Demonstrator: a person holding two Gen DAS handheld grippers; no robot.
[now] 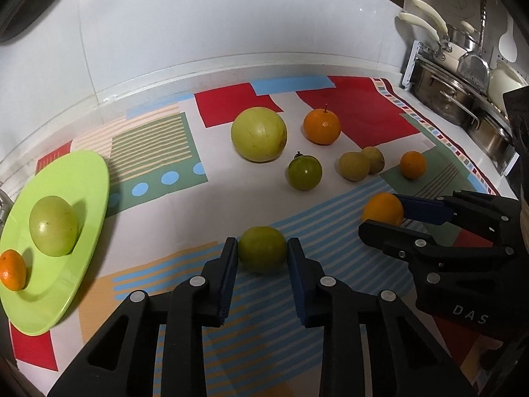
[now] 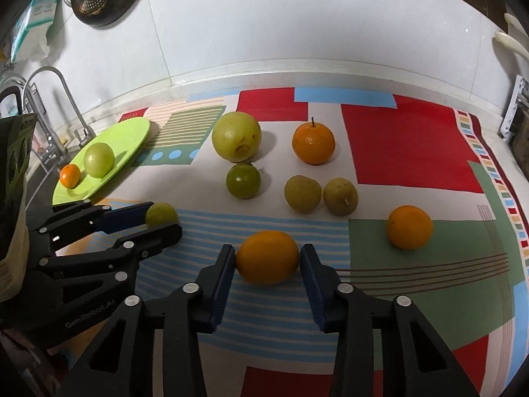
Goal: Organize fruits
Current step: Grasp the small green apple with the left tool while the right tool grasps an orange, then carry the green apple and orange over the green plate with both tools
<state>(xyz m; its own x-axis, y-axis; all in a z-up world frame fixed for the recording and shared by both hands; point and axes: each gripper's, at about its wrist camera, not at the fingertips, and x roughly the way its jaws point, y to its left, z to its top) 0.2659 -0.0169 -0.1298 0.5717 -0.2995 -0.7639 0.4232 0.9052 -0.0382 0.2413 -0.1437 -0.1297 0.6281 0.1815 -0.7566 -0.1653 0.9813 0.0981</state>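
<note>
I have the left gripper closed on a small green fruit and the right gripper on an orange, both round w/ thin contact, so I think they can slip out when lifted.

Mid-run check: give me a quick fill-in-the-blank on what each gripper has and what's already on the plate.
1. The left gripper has its pads on either side of a small ____ fruit.
2. The right gripper brackets an ____ fruit.
3. The green plate holds ____ fruits: a small orange one and a green one.
4. The biggest fruit on the patterned cloth is pale ____.

Missing words: green; orange; two; green
</note>
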